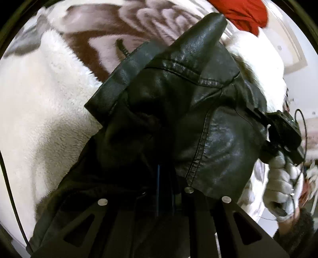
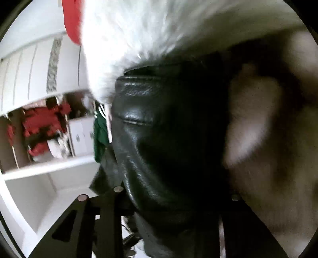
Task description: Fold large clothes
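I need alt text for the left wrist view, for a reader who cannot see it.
A black leather jacket with a white fleece lining fills the view, bunched at the shut left gripper. It lies on a brown and white plush blanket; a red cloth sits at the top edge.

Fluffy white blanket with a brown and grey pattern covers most of the background. Red cloth at the top edge. White cupboard off to the side, red stuff on its shelf, something green hanging nearby.
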